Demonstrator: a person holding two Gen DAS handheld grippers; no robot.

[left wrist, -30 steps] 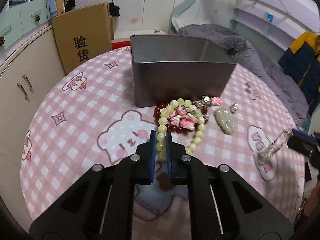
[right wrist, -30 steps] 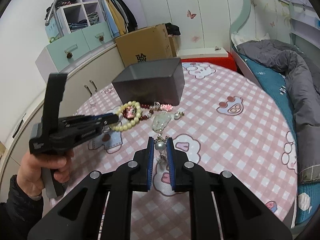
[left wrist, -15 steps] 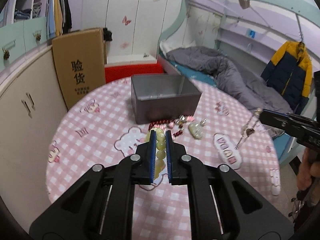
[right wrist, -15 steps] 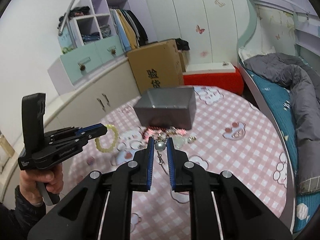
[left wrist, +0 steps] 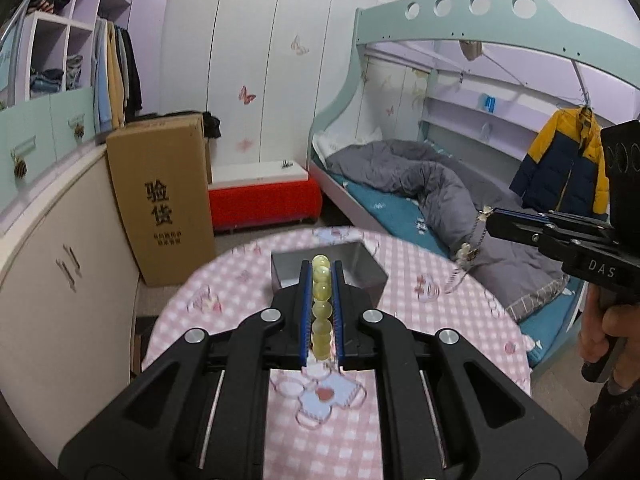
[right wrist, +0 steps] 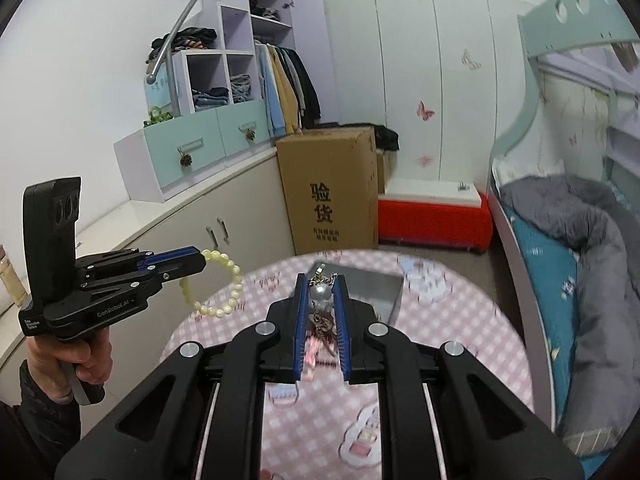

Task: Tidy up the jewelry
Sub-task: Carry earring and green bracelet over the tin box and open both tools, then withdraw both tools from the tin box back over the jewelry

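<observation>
My left gripper is shut on a pale yellow bead bracelet, held high above the round table. In the right wrist view that left gripper shows at the left with the bracelet hanging as a loop from its tip. My right gripper is shut on a silver chain with a grey pearl; in the left wrist view the right gripper holds the chain dangling. The grey box stands on the table below and ahead, also the box in the right wrist view. The other jewelry is mostly hidden behind the fingers.
A pink checked cloth covers the table. A tall cardboard carton and a red bench stand beyond it. White cabinets run along the left, a bunk bed with a grey quilt on the right.
Both grippers have risen well above the table, lifting the bead bracelet and the pearl chain off it. The table and box now look smaller and lower in both views.
</observation>
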